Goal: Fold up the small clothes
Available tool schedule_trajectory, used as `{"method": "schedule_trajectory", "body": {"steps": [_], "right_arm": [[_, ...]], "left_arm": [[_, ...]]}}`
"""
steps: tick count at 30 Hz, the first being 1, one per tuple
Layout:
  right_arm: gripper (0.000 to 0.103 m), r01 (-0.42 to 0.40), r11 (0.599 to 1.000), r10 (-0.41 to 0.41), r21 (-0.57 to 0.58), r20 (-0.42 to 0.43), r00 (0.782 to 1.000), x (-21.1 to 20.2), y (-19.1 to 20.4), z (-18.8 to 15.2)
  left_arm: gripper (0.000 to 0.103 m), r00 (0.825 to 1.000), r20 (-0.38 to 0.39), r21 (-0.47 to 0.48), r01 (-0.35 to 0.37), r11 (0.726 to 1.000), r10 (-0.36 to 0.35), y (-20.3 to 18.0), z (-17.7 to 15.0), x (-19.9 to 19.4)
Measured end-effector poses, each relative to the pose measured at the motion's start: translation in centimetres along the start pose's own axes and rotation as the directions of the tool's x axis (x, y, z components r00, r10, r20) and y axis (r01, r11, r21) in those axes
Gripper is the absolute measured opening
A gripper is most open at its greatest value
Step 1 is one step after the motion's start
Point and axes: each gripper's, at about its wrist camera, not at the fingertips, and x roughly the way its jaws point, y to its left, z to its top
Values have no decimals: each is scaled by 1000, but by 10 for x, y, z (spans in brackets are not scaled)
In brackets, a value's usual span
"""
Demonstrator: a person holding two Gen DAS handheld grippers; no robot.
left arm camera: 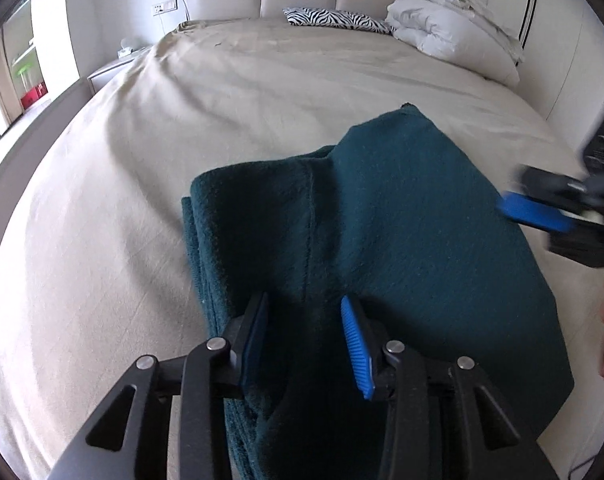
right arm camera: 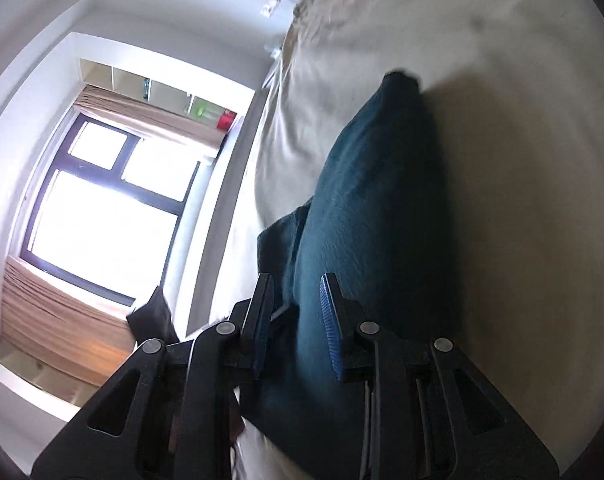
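Your dark green garment [left arm camera: 374, 216] lies partly folded on the near part of the bed [left arm camera: 142, 200], its long axis running from near left to far right. Your left tongs [left arm camera: 306, 320] hover right over its near end, jaws partly open with nothing pinched, so that hand is the nearer. Your right tongs [right arm camera: 298, 312], at the garment's right edge, stand slightly apart and empty; no container shows.

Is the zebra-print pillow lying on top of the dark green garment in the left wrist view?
No, the zebra-print pillow lies far off by the headboard, well apart from the dark green garment.
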Motion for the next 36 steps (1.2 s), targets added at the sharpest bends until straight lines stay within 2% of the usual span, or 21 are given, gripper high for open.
{"method": "schedule_trajectory", "body": {"steps": [6, 9, 12, 16, 19, 23, 24, 26, 27, 30, 33, 34, 36], "right_arm": [[23, 62, 996, -63, 65, 20, 998, 50, -24, 41], [23, 159, 979, -163, 125, 19, 986, 64, -45, 65], [19, 122, 967, -124, 224, -4, 992, 73, -74, 82], [23, 140, 965, -150, 222, 29, 988, 55, -74, 86], [23, 33, 981, -42, 189, 42, 998, 32, -59, 65], [23, -60, 994, 67, 93, -74, 995, 21, -33, 14], [23, -61, 995, 69, 84, -101, 992, 23, -32, 1], [23, -51, 998, 54, 30, -94, 994, 18, -30, -24], [23, -51, 999, 52, 15, -85, 995, 17, -31, -30], [23, -52, 995, 60, 90, -95, 994, 3, -35, -48], [28, -84, 996, 86, 30, -72, 994, -3, -14, -59], [34, -76, 997, 77, 17, -95, 993, 1, -10, -66], [37, 38, 999, -37, 0, -174, 984, 24, -17, -81]], "left_arm": [[38, 994, 49, -26, 94, 995, -93, 18, -12, -2], [38, 991, 60, -48, 123, 991, -120, 22, -13, -1], [38, 991, 75, -47, 113, 992, -110, 19, -16, -1], [38, 991, 86, -44, 105, 993, -101, 17, -18, -2], [38, 989, 97, -50, 120, 992, -115, 19, -20, -2], [38, 985, 109, -53, 140, 989, -134, 22, -23, -2], [37, 984, 110, -54, 146, 988, -140, 23, -23, -2], [37, 983, 109, -51, 153, 987, -147, 24, -22, -2], [37, 983, 107, -49, 153, 987, -148, 24, -22, -2], [37, 984, 103, -40, 154, 987, -149, 24, -21, -2], [37, 980, 104, -41, 175, 984, -170, 30, -19, -1], [37, 978, 106, -40, 184, 982, -179, 31, -19, -1], [37, 975, 108, -41, 201, 979, -196, 33, -19, -1]]}}
